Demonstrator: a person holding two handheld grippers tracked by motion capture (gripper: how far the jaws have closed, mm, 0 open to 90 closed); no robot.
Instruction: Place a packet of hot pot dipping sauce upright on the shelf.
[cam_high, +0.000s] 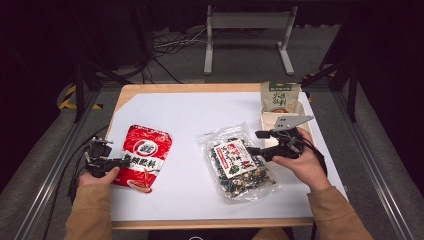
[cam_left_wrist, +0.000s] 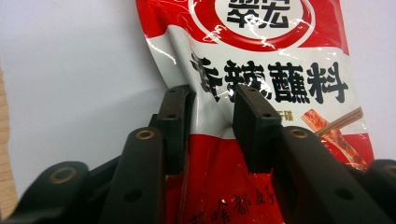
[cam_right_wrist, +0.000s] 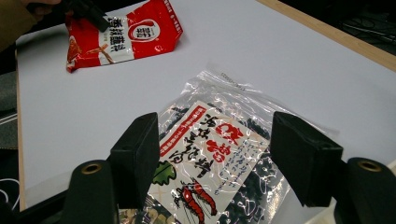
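Pinched between left gripper (cam_left_wrist: 212, 135) pads: red seasoning pouch (cam_left_wrist: 261, 93) at table's (cam_high: 195, 115) left; right gripper (cam_right_wrist: 224, 158) spread above clear seaweed bag (cam_right_wrist: 219, 154); grasp step judged underway, lift next.

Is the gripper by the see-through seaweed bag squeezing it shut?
No, the right gripper has its jaws spread wide, hovering over the clear seaweed bag without pinching it.
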